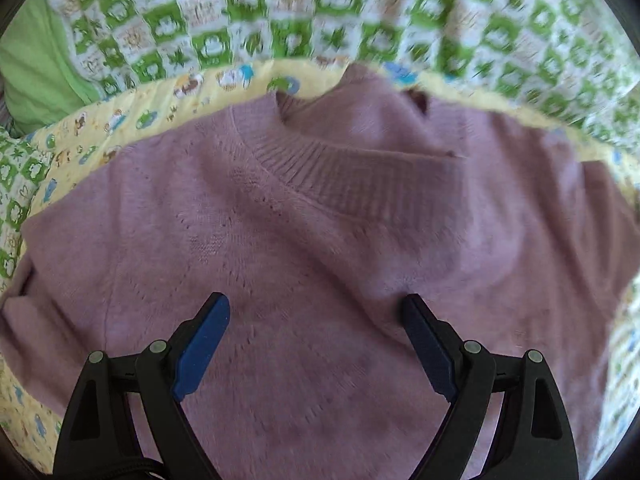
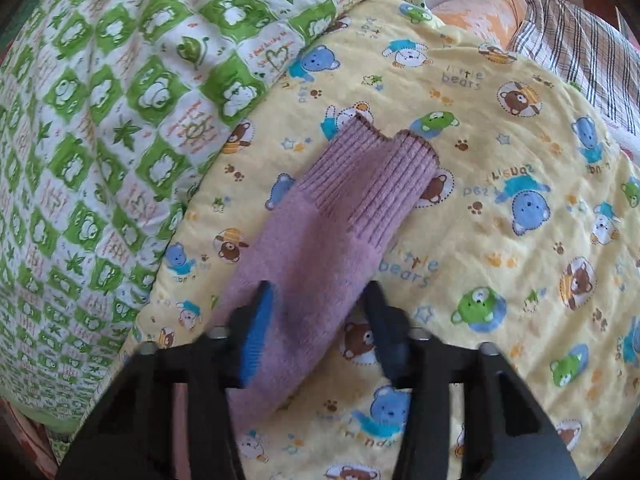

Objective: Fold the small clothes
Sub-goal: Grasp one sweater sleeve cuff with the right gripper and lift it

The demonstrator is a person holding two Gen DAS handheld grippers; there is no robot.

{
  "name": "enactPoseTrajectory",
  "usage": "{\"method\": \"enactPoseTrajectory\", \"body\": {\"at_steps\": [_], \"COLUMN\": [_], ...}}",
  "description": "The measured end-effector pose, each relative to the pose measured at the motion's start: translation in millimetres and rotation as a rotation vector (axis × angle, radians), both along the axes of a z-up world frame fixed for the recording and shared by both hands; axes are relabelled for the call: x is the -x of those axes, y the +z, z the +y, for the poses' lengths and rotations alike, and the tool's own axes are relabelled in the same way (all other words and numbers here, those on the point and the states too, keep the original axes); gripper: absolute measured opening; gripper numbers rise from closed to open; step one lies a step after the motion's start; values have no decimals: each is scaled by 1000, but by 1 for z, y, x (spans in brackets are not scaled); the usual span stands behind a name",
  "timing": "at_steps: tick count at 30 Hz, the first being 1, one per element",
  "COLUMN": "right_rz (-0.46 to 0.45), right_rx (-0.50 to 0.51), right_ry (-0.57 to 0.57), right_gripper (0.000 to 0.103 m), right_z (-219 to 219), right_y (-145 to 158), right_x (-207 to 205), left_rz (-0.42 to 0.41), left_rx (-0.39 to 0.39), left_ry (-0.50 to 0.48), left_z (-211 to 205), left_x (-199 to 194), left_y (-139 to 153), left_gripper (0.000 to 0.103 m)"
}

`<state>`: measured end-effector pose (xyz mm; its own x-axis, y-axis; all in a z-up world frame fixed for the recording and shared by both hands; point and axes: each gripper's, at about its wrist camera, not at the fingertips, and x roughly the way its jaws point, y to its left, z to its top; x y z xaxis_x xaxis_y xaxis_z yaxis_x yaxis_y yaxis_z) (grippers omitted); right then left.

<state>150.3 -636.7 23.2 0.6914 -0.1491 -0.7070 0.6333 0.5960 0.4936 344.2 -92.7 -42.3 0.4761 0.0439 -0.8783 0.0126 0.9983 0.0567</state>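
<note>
**On the bed: one claw loose over the sweater, the other gripping its sleeve**

On the bed, a mauve knitted sweater (image 1: 280, 240) lies spread flat over a yellow blanket (image 2: 500, 280) printed with little bears. The left claw (image 1: 316, 302) hangs over the sweater's chest, pointing steeply down, released: its two blue-padded fingers (image 1: 204, 344) stand wide apart with nothing but flat knit below the gap. Ahead of this claw lies the ribbed collar (image 1: 360, 184), and beyond the collar the yellow blanket's edge shows as a narrow band.

The right claw (image 2: 318, 288) is grasping the sweater's sleeve (image 2: 312, 248). The sleeve runs up between the two fingers, its edges meeting the pads on either side; the fingers are blurred here. Ahead of this claw the sleeve stretches away and ends in a ribbed cuff (image 2: 372, 184), which rests flat on the blanket.

To the left of the right claw, a green-and-white checked quilt (image 2: 100, 120) lies bunched against the yellow blanket. Far ahead and to the right, a plaid cloth (image 2: 580, 52) and an orange pillow (image 2: 476, 16) lie at the blanket's far edge.
</note>
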Motion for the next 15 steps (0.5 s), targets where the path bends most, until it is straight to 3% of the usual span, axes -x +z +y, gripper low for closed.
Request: {"method": "enactPoseTrajectory", "body": {"at_steps": [4,9,12,13,14,15], "right_rz": [-140,-366,-423,-425,-402,-345], "right_rx": [112,133,99,41,0,-33], "right_ry": [51,368,609,720,796,895], "right_gripper": [10,10,10,11,15,28], "right_z": [33,165,266,306,332,367], "right_y": [52,131,143,139,129,116], "right_x": [17,25,11,1,-9,-18], "left_rz": [21,33,30,23,34,39], "left_rx": [30,104,181,211,223,243], "left_ry": [16,25,24,31,39,44], "left_z": [8,27,51,62,70,77], "left_x": [-5,23,52,64,76,84], "left_y": [-6,8,22,26,27,28], "left_gripper": [89,89,89,89,89,89]}}
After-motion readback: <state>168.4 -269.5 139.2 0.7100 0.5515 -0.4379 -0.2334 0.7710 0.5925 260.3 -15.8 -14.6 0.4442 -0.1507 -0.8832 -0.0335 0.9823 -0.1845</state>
